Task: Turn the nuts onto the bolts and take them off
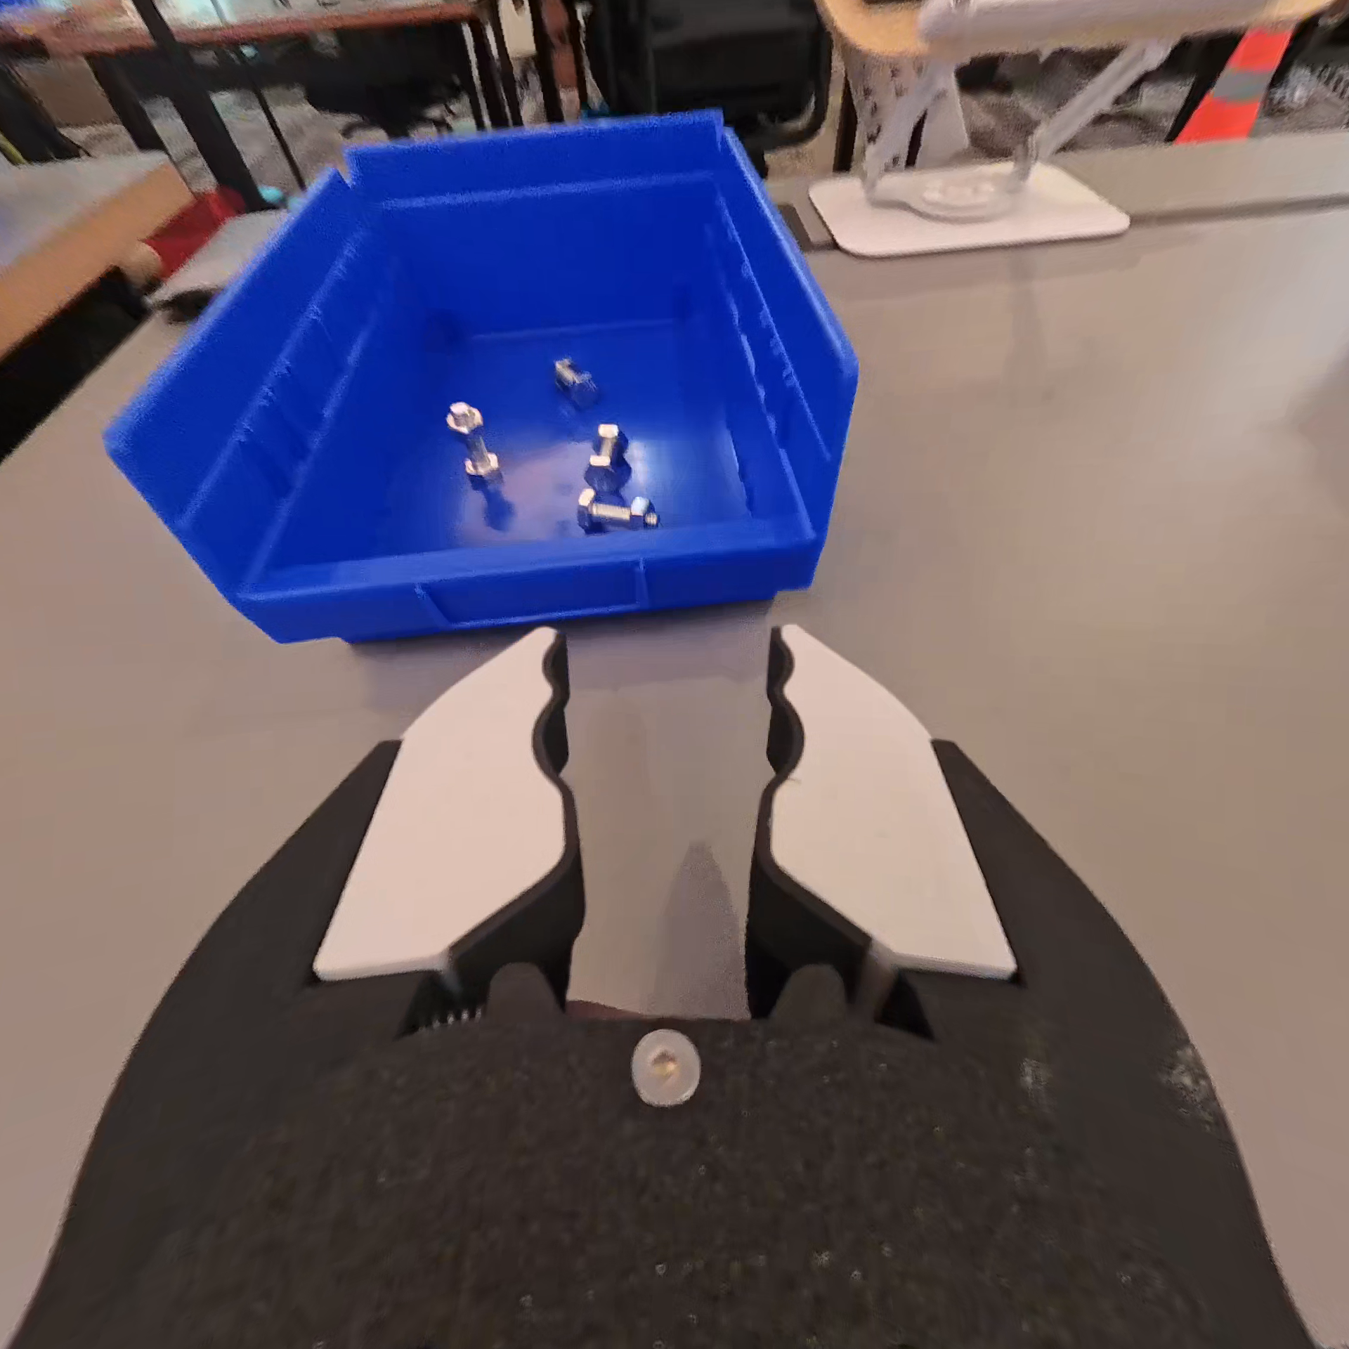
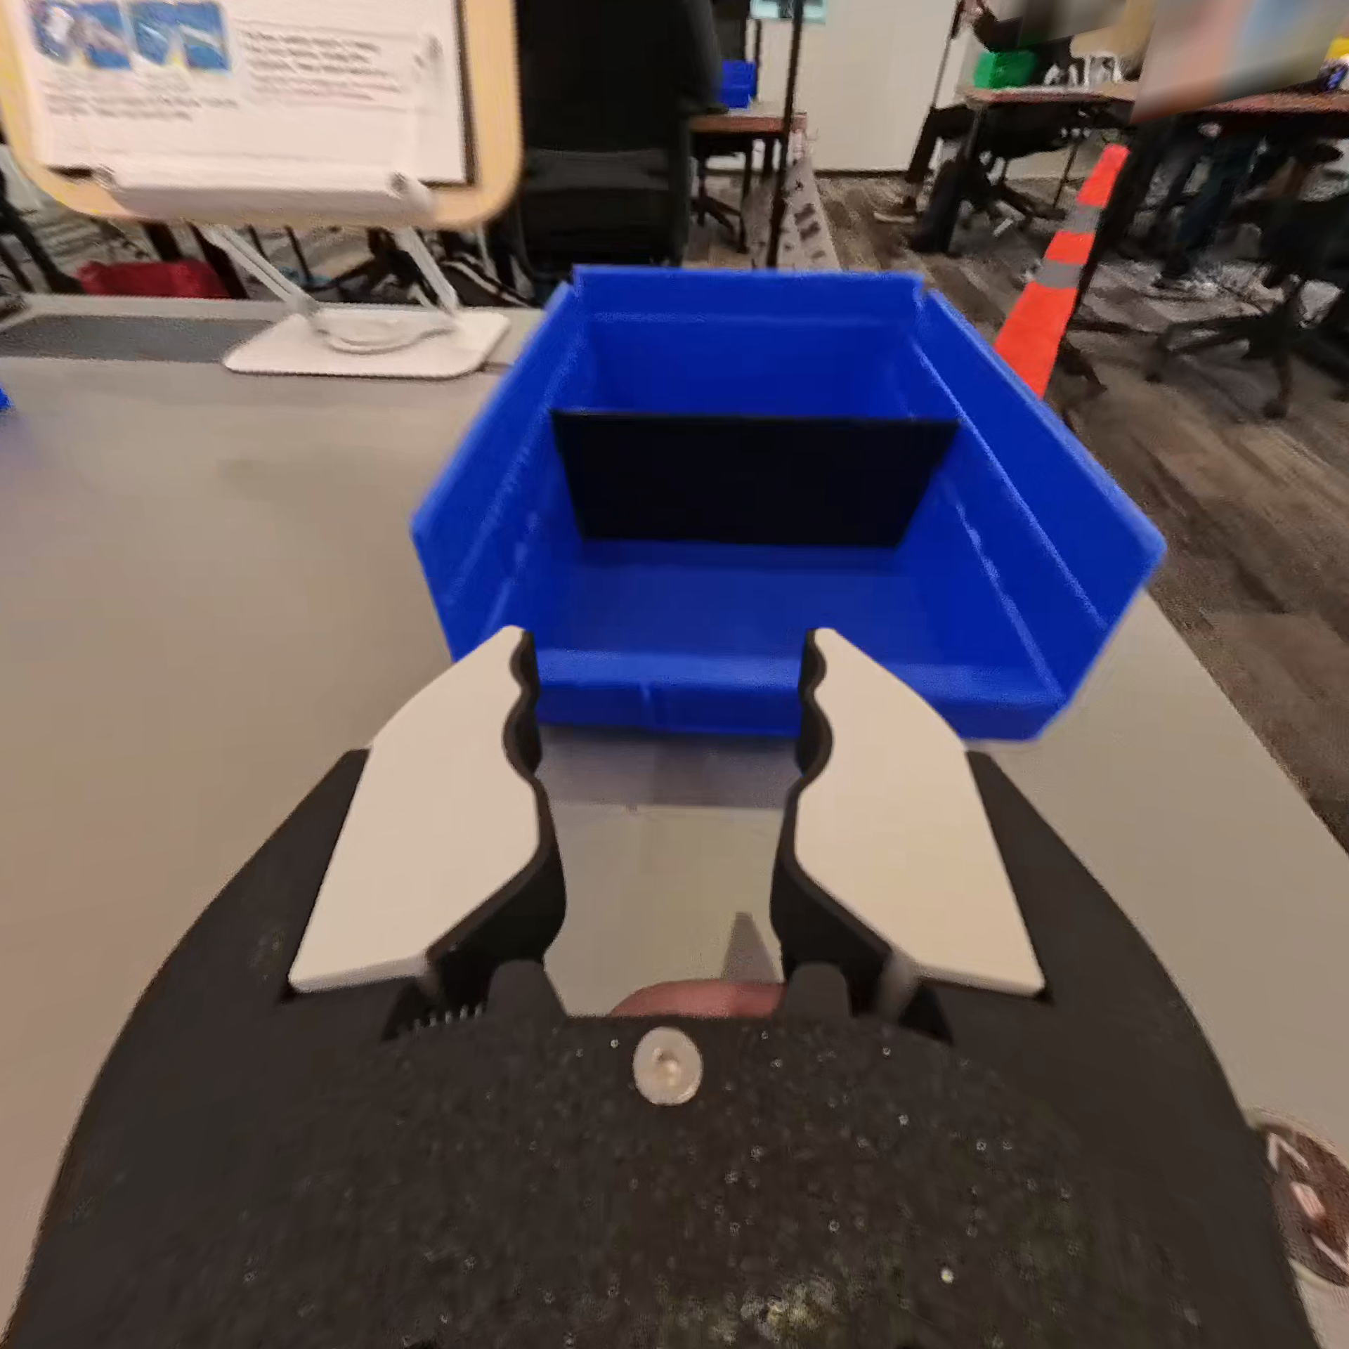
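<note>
Four bolts (image 1: 562,445) with nuts threaded on lie loose on floor of blue bin (image 1: 219,452). Left gripper (image 1: 668,642) hovers just short of bin front, jaws released, empty. Right gripper (image 2: 668,642) faces second blue bin (image 2: 1022,555) with dark divider (image 2: 752,478), jaws spread, empty. Both bins on grey table (image 1: 1058,584).

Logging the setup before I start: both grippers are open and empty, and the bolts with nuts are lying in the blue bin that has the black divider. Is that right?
Not quite. The bolts lie in the undivided blue bin, shown in the left wrist view. In the right wrist view, the near compartment of the bin with the black divider holds nothing. Both grippers are open and empty.
</note>
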`<state>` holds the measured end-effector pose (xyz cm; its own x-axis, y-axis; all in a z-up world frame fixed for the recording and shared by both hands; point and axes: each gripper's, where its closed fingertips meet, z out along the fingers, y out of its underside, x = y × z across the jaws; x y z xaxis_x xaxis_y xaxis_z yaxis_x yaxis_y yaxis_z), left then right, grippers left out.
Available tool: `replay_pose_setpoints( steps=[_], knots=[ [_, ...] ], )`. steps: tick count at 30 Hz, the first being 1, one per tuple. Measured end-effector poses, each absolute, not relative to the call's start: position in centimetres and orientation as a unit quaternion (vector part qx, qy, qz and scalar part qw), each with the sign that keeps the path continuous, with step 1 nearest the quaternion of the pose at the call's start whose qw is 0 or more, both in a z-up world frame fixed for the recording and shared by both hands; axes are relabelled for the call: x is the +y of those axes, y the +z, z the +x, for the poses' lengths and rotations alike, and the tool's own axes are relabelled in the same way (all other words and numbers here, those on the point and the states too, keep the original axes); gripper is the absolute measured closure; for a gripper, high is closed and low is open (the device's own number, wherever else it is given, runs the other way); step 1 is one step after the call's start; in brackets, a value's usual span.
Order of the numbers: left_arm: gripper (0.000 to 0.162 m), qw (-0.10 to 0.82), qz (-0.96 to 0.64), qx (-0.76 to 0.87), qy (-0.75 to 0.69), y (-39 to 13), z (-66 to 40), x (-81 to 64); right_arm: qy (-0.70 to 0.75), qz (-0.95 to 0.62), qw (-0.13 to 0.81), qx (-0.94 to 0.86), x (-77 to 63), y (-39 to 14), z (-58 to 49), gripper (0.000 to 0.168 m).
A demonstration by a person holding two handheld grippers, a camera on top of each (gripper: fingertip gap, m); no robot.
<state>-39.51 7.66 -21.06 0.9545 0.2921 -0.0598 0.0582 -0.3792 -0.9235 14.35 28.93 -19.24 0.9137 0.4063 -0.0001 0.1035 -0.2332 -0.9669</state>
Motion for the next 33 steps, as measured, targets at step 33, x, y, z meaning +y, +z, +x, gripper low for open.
replay_pose_setpoints(
  steps=[33],
  knots=[
    [0.100,0.299,-0.945,-0.080,0.102,-21.9,-51.3,17.2,0.166,-0.792,0.556,-0.189,29.0,-21.3,13.5,0.111]
  ],
)
